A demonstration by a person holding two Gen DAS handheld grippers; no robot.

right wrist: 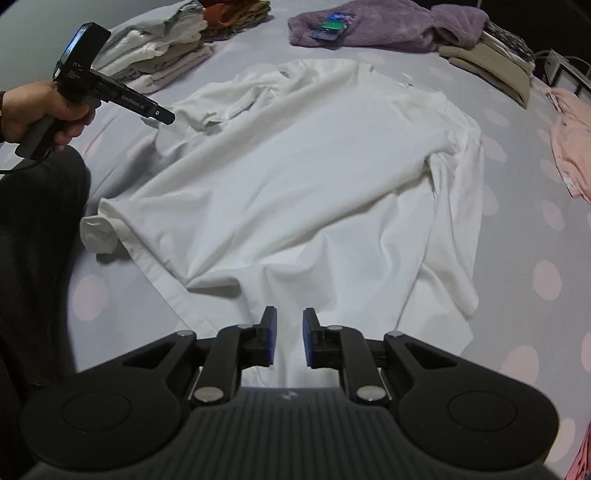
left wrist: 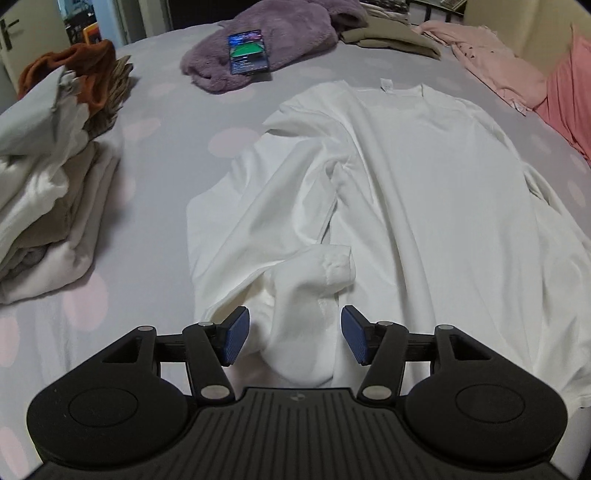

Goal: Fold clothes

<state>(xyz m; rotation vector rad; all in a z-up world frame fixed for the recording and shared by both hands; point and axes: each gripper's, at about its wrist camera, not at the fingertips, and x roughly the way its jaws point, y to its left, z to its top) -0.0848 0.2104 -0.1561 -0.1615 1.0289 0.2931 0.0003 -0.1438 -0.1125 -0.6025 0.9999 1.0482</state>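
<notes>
A white shirt [left wrist: 424,177] lies spread on a dotted bed [left wrist: 155,110], its right edge cut off, with the left tool [left wrist: 293,334] spread wide over a crumpled sleeve [left wrist: 314,280] and the right tool [right wrist: 289,338] slightly parted above the hem.

Smooth matt white cotton-like cloth on the long-sleeved shirt [left wrist: 424,192], softly creased. Matt lilac sheet with pale pink dots over the bed [left wrist: 155,122]. Fluffy, deep-piled purple fleece [left wrist: 280,33], with a glossy glass-faced phone [left wrist: 248,52] on it. Matt black plastic on the left tool [left wrist: 294,336], ribbed along the base, with brushed metal pins and finely textured blue rubbery pads [left wrist: 235,339]; same finish on the right tool [right wrist: 289,339].
</notes>
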